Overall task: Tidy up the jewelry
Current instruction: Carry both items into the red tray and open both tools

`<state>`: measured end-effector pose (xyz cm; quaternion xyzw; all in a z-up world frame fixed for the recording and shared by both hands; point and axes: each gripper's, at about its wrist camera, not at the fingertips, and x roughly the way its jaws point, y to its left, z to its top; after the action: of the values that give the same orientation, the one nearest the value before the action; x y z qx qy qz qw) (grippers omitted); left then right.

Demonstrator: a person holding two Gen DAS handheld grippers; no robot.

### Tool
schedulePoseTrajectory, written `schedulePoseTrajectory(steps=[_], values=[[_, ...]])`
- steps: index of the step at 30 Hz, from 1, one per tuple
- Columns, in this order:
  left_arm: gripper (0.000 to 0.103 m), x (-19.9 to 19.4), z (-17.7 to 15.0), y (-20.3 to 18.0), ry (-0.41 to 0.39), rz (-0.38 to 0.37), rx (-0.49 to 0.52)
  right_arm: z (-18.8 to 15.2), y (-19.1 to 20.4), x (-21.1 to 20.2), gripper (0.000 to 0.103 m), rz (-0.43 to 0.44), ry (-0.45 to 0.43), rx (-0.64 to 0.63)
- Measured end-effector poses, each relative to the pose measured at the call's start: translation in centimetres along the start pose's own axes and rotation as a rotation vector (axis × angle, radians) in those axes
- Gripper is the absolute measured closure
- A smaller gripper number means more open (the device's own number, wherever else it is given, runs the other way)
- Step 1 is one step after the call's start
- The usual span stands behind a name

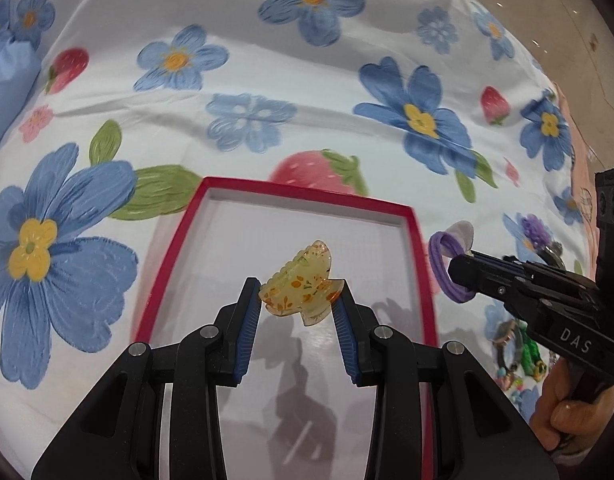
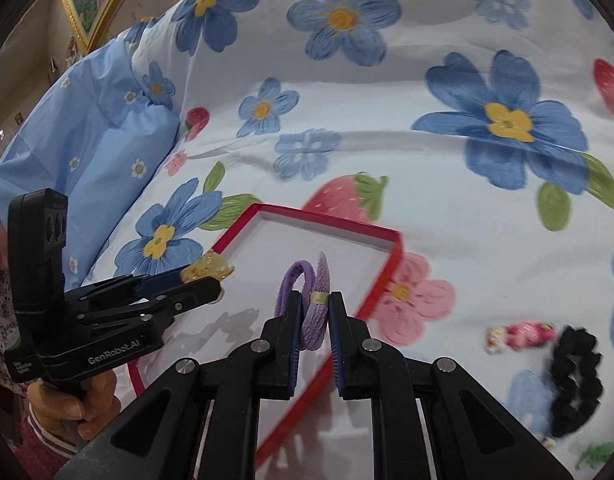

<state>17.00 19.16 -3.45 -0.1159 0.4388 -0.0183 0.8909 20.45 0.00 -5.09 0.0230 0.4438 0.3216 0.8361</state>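
Tongs status: my left tongs (image 1: 297, 300) pinch the clip (image 1: 301, 284) by its edges; right tongs (image 2: 313, 312) pinch the hair tie (image 2: 307, 300). Risk: either slips and misses the box (image 1: 421, 264).

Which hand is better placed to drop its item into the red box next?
Left, probably: its gripper holds the yellow hair clip directly over the red box, while the right gripper's purple hair tie is nearer the edge.

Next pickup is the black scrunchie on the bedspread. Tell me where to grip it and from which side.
Grip the black scrunchie across one side of its ruffled ring, one finger in the centre hole and one outside. Come from above: it lies flat on the bedspread, so its edge offers little purchase.
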Motion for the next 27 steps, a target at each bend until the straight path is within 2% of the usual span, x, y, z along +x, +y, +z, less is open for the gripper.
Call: schedulePoseTrajectory(steps=[5,13,21,27], values=[[0.069,1.7,0.3,1.4,0.026,0.032,-0.018,0.9,0.9,2.8,0.09,-0.003,0.043,-0.027],[0.069,4.6,0.7,2.0,0.088,0.054,-0.013,1.3,1.2,6.8,0.09,-0.073,0.118,-0.082],[0.068,6.2,0.2,2.1,0.13,0.089,0.002,0.9,0.8,8.8,0.088,-0.111,0.175,-0.11],[0.067,6.4,0.1,1.6,0.141,0.109,0.028,0.8,1.0,9.2,0.088,-0.112,0.179,-0.118]])
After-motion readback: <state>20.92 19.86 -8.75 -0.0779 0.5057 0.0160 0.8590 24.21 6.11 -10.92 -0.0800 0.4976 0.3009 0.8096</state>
